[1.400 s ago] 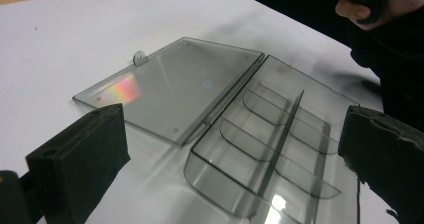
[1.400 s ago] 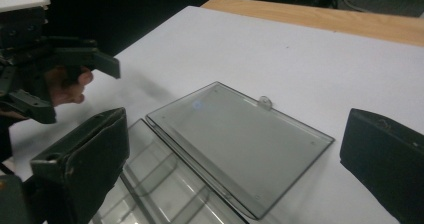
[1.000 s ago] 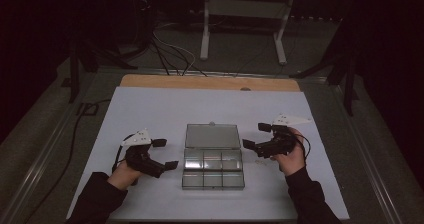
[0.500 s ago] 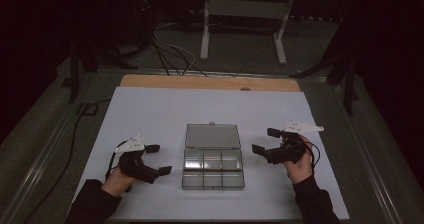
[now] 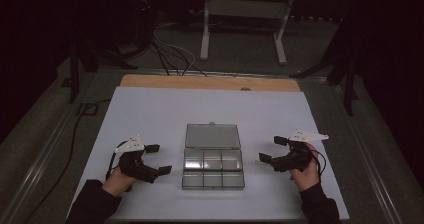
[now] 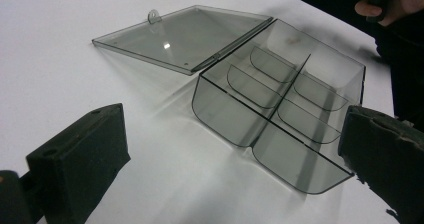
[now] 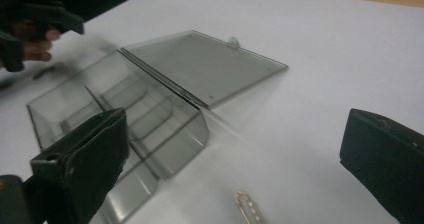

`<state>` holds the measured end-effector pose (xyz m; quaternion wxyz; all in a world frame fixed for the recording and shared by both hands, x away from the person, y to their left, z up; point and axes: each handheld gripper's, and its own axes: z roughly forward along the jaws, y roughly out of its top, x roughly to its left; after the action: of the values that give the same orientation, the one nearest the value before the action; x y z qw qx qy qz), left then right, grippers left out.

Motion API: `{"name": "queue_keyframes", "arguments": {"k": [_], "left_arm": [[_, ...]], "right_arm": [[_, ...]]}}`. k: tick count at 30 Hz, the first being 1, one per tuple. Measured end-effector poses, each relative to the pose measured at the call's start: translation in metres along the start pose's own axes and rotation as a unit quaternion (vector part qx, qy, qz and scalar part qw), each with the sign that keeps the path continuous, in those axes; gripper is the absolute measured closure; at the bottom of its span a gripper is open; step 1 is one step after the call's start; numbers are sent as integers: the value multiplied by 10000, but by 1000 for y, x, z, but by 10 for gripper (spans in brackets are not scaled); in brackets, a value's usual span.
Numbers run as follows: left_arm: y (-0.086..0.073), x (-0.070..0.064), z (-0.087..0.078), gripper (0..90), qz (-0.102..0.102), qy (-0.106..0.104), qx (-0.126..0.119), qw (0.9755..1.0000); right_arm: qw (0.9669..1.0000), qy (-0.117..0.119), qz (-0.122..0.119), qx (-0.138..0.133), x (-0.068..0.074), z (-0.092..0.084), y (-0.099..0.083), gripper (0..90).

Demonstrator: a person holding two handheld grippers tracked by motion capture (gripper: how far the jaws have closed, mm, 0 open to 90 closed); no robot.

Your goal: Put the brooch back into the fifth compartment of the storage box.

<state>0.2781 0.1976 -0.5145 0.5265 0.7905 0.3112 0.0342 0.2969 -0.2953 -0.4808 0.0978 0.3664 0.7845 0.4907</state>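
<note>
A smoky clear plastic box (image 5: 213, 170) with several empty compartments sits mid-table, its lid (image 5: 212, 136) hinged open and lying flat behind it. My left gripper (image 5: 159, 159) hovers left of the box, open and holding nothing. In the left gripper view the box (image 6: 280, 99) and lid (image 6: 185, 34) lie ahead between the wide-apart jaws of the left gripper (image 6: 230, 151). My right gripper (image 5: 272, 150) is right of the box, also open and holding nothing. The right gripper view has the box (image 7: 115, 109), the lid (image 7: 205, 64) and a small gold pin (image 7: 248, 207) on the table near the right gripper (image 7: 235, 156).
A white sheet (image 5: 150, 114) covers the table, with a bare wooden strip (image 5: 200, 82) along the far edge. Beyond it, cables (image 5: 170, 49) and a metal stand (image 5: 245, 14) sit on the dark floor. A cable (image 5: 75, 134) runs along the table's left side.
Both grippers have drawn outward from the box's sides, the left one leftward and the right one rightward. The box and lid have not moved.
</note>
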Motion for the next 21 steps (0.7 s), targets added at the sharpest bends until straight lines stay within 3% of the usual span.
{"name": "queue_keyframes", "arguments": {"k": [11, 17, 21], "left_arm": [[0, 2, 2, 9, -5, 0, 2, 10000], [-1, 2, 2, 9, -22, -26, -26, 10000], [-1, 2, 2, 9, -26, -34, -20, 10000]], "right_arm": [[9993, -245, 131, 233, -8, 0, -16, 0], [9987, -175, 177, 451, -14, 5, -22, 168], [9974, -92, 25, 710, -12, 10, -25, 315]]}}
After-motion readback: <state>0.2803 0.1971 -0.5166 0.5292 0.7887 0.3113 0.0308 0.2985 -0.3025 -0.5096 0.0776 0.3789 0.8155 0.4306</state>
